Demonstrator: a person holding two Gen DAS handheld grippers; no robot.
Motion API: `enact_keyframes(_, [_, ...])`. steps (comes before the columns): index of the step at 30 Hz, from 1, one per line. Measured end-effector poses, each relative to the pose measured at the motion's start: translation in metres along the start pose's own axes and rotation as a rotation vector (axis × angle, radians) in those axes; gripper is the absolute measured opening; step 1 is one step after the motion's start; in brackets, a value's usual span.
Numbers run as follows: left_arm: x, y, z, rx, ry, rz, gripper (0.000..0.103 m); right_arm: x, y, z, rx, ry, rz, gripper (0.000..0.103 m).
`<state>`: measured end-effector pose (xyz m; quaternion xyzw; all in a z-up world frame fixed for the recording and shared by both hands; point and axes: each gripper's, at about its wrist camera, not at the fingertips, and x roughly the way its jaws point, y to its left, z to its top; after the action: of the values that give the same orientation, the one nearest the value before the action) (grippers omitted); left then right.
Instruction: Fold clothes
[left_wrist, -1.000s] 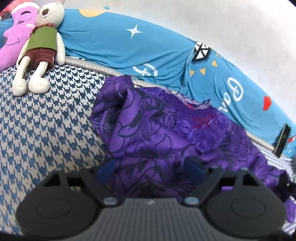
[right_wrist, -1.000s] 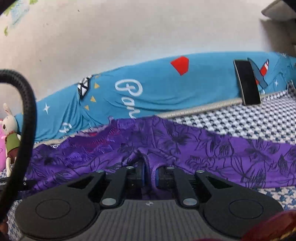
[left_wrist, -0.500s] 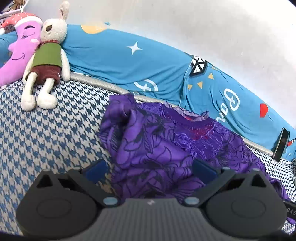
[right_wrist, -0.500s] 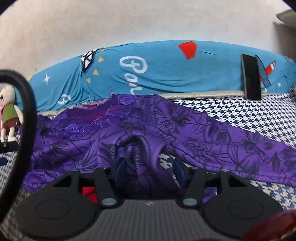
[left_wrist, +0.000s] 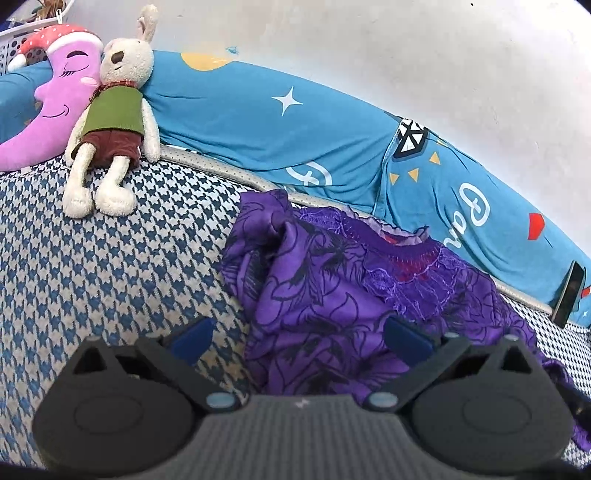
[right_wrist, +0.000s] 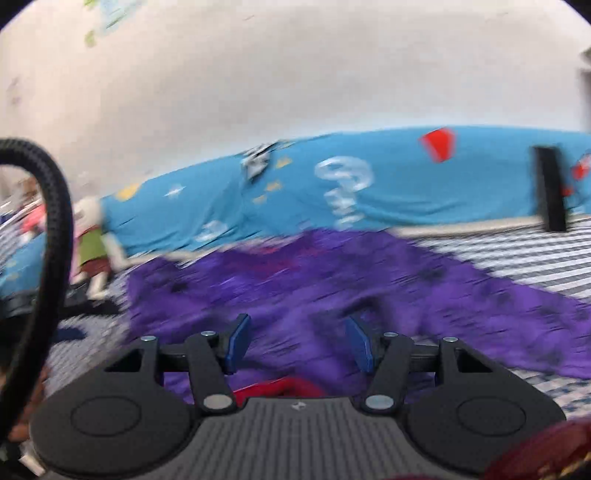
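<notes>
Purple garment (left_wrist: 332, 295) lies crumpled on the houndstooth bed (left_wrist: 110, 266); left claw (left_wrist: 299, 338) gapes wide, gripping nothing; right claw (right_wrist: 297, 345) spread too, empty, over blurred cloth.

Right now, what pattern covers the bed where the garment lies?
Blue-and-white houndstooth on the bed, clearest in the left wrist view.
</notes>
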<state>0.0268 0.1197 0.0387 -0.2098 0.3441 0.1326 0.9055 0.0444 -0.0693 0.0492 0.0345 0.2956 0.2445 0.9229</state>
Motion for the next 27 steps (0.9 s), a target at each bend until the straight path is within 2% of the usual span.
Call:
enact_keyframes(6, [0.000,0.008,0.000,-0.018,0.002,0.009,0.103,0.020,0.050,-0.024,-0.210,0.082,0.104,0.057])
enact_keyframes(10, [0.003,0.014,0.000,-0.028,0.012,0.011,0.103,0.030,0.069,-0.040,-0.295,0.114,0.155,0.066])
enact_keyframes(12, [0.005,0.017,0.000,-0.040,0.019,0.013,0.103,0.035,0.076,-0.047,-0.328,0.126,0.170,0.067])
enact_keyframes(18, [0.006,0.027,0.001,-0.064,0.022,0.004,0.103,0.048,0.092,-0.058,-0.396,0.144,0.161,0.068])
enact_keyframes(22, [0.009,0.034,0.001,-0.074,0.026,0.018,0.103,0.055,0.098,-0.063,-0.441,0.137,0.153,0.073])
enact_keyframes(27, [0.013,0.044,0.000,-0.114,0.049,0.013,0.103,0.065,0.109,-0.073,-0.543,0.122,0.091,0.075])
